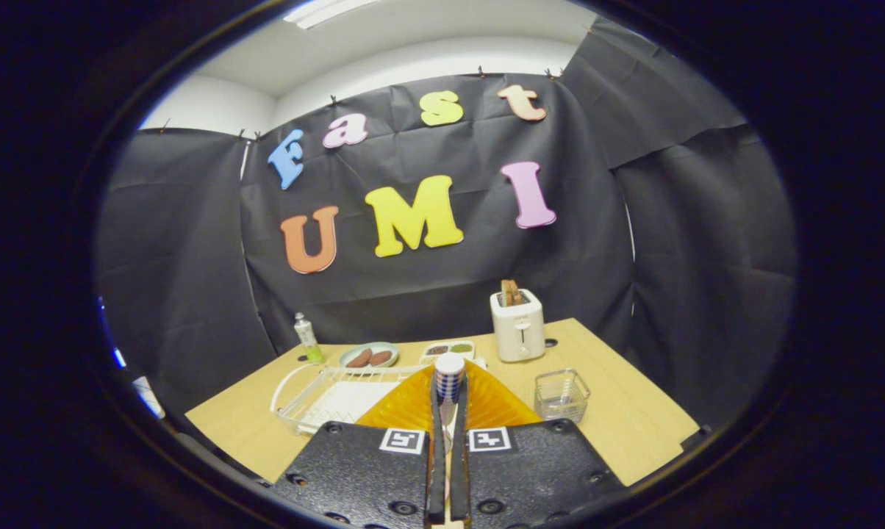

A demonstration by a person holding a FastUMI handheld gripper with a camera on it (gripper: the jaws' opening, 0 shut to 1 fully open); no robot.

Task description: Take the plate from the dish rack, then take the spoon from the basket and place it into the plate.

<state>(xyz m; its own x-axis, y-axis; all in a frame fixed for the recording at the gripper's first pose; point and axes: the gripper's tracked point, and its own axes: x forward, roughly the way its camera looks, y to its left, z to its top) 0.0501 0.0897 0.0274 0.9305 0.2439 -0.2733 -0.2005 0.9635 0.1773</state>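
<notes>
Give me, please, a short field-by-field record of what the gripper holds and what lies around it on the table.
gripper: fingers nearly closed on the spoon's handle
held item: spoon with a blue-and-white checked handle, upright between the fingers
plate: orange plate on the table, just behind the fingers
dish rack: white wire rack, beside the plate
basket: clear basket, on the plate's other side
toaster: white toaster, bread in its slot, beyond the basket
back row: green bottle, small dish with brown food
table: light wood
</notes>
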